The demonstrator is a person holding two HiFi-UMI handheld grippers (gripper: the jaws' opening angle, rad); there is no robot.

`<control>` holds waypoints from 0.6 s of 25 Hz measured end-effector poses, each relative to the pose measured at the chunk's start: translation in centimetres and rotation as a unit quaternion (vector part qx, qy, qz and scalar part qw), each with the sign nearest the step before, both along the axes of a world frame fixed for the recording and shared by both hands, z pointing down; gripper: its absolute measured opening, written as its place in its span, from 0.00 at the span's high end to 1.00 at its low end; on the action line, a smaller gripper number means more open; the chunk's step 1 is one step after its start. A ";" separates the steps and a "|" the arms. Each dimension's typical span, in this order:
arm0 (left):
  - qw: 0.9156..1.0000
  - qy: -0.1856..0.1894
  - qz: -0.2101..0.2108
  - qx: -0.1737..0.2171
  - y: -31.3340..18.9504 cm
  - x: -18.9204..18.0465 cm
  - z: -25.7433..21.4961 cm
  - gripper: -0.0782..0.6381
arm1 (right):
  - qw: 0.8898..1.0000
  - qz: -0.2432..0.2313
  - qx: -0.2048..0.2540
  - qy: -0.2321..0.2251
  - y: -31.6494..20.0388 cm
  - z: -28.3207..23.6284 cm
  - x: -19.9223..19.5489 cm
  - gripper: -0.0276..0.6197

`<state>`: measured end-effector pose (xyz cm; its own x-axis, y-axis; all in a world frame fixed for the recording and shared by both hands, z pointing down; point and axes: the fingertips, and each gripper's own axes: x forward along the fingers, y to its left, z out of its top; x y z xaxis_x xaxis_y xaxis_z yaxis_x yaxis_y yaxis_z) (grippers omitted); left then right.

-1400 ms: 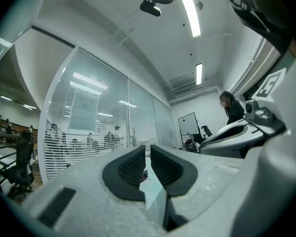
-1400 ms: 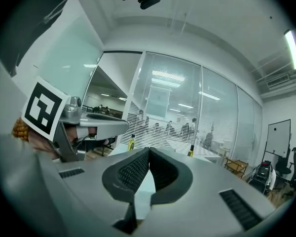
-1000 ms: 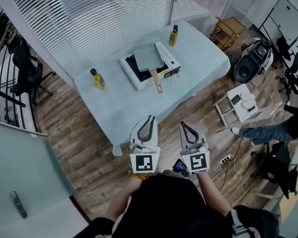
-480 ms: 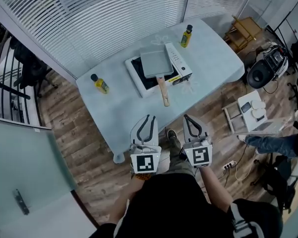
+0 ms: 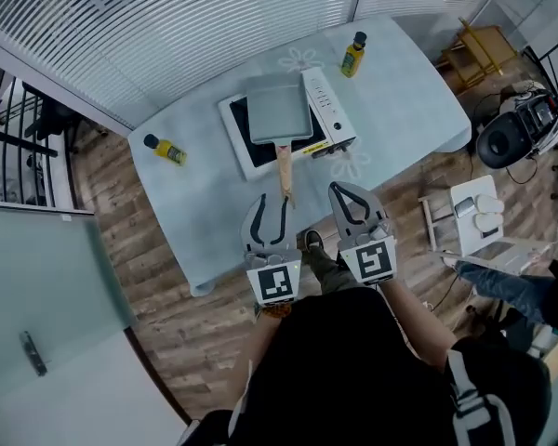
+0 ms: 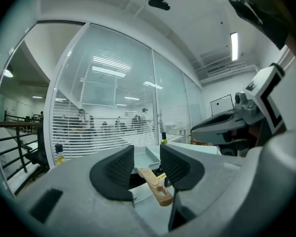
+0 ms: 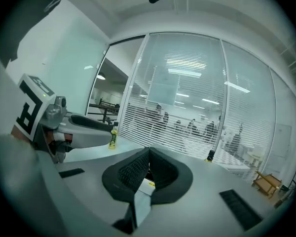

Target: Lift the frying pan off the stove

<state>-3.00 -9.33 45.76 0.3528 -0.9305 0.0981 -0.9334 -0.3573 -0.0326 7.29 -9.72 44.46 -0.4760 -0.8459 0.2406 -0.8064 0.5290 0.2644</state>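
Jaws of left hand-held gripper (image 6: 147,163) opening with nothing between; right hand-held gripper (image 7: 148,168) closed.

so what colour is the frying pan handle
The frying pan handle is pale tan, like light wood, clearest in the left gripper view.

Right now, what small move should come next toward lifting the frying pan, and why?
Probably ease the left tool forward until the wooden handle sits between its jaws. They are opening with nothing between them yet, the handle lies just ahead, and the frying pan rests on the stove.
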 end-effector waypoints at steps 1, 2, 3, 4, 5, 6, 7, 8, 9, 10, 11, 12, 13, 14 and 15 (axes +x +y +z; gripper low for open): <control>1.000 -0.001 -0.008 -0.004 -0.5 0.2 0.5 0.66 | 1.000 -0.007 -0.002 0.001 -0.7 0.3 0.2 0.95; 1.000 -0.003 -0.013 -0.007 -0.9 0.4 0.9 0.64 | 1.000 -0.014 -0.004 -0.001 -1.3 0.5 0.4 0.95; 1.000 -0.008 -0.016 -0.010 -1.2 0.7 1.4 0.63 | 1.000 -0.020 -0.005 -0.005 -1.9 0.7 0.5 0.95; 1.000 -0.014 -0.017 -0.013 -1.5 1.0 1.8 0.62 | 1.000 -0.026 -0.006 -0.008 -2.4 0.9 0.7 0.95; 0.999 -0.021 -0.018 -0.017 -1.6 1.3 2.3 0.61 | 0.999 -0.032 -0.008 -0.009 -2.9 1.1 0.8 0.95; 0.999 -0.028 -0.020 -0.023 -1.7 1.6 2.8 0.60 | 0.999 -0.036 -0.009 -0.011 -3.4 1.3 1.0 0.95; 0.999 -0.035 -0.024 -0.028 -1.7 1.8 3.4 0.59 | 0.999 -0.040 -0.009 -0.012 -4.0 1.6 1.1 0.95; 0.998 -0.042 -0.029 -0.034 -1.8 1.9 4.0 0.58 | 0.999 -0.043 -0.010 -0.015 -4.5 1.9 1.1 0.95; 0.998 -0.048 -0.032 -0.039 -1.9 2.0 4.6 0.58 | 0.999 -0.045 -0.010 -0.018 -4.9 2.1 1.0 0.95; 0.997 -0.052 -0.035 -0.045 -1.9 2.0 5.3 0.58 | 0.999 -0.048 -0.011 -0.021 -5.2 2.3 0.9 0.95; 0.997 -0.056 -0.037 -0.048 -2.0 2.1 5.9 0.58 | 0.998 -0.051 -0.012 -0.024 -5.4 2.5 0.8 0.95; 0.996 -0.059 -0.037 -0.049 -2.1 2.2 6.4 0.57 | 0.998 -0.054 -0.014 -0.024 -5.6 2.7 0.7 0.95; 0.996 -0.061 -0.037 -0.049 -2.3 2.3 6.9 0.57 | 0.998 -0.057 -0.016 -0.024 -5.7 3.0 0.7 0.95; 0.996 -0.061 -0.039 -0.051 -2.5 2.4 7.3 0.57 | 0.998 -0.063 -0.020 -0.022 -5.8 3.3 0.7 0.95; 0.996 -0.061 -0.041 -0.053 -2.7 2.4 7.7 0.57 | 0.997 -0.069 -0.024 -0.019 -5.9 3.6 0.6 0.95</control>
